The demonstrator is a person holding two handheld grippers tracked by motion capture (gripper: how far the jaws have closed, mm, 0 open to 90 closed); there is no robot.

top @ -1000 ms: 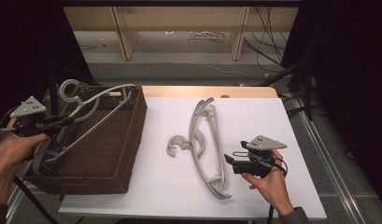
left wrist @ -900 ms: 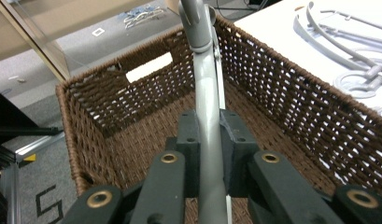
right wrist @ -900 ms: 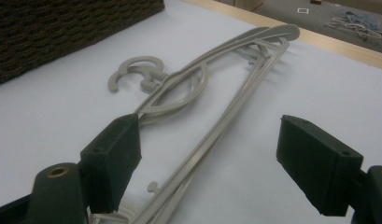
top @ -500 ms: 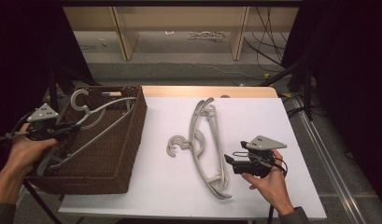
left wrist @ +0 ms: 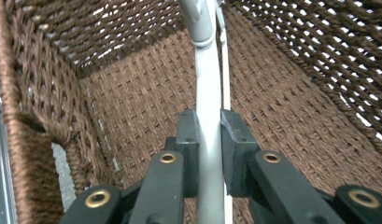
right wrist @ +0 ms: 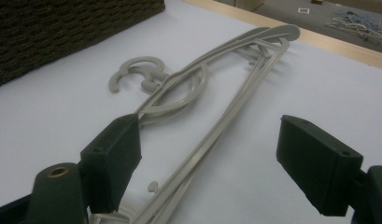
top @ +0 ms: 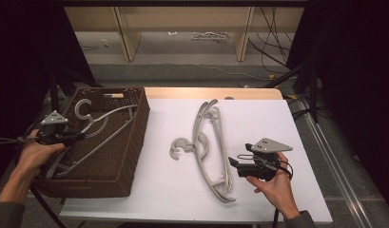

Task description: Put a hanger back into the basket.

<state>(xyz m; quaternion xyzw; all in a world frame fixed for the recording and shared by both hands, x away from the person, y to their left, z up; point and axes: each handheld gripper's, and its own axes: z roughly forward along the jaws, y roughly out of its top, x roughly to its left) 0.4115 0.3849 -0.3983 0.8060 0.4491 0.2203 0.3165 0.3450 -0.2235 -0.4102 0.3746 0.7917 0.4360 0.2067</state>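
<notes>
L gripper clamped on grey hanger inside wicker basket, frame left. R gripper jaws apart, next to hangers mid-table.

Basket is sitting at the table's left edge with one hanger lying inside; a stack of hangers is lying right of it, mid-table.
</notes>
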